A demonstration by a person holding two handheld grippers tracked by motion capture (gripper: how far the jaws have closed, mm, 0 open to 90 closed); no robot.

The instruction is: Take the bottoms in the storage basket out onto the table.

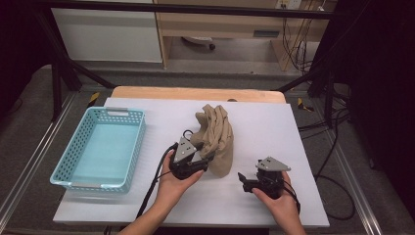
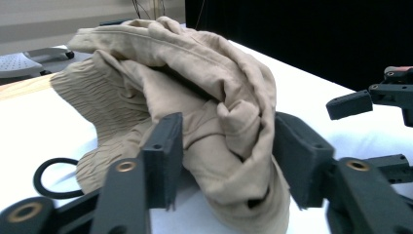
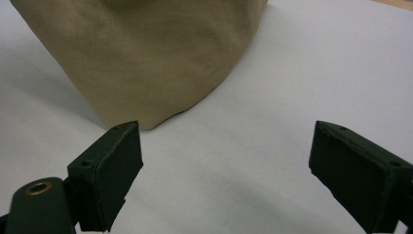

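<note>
Left gripper: jaws stand partly apart, one on each side of a fold of the tan cloth; the left jaw lies against the fabric, the right jaw shows a sliver of gap, so the pads do not clamp it. In the high view the left gripper sits at the cloth's 7 o'clock edge, pointing toward 2 o'clock, held by the left hand. Right gripper: jaws wide apart, nothing between them, bare white table below; cloth corner lies just past the jaws at 11 o'clock, not touching. In the high view the right gripper is near the cloth's 4 o'clock side, apart from it, in the right hand. Cloth bunched in a heap at table centre. Blue basket at the cloth's 9 o'clock, well apart. A black ring lies on the table beside the cloth.
</note>
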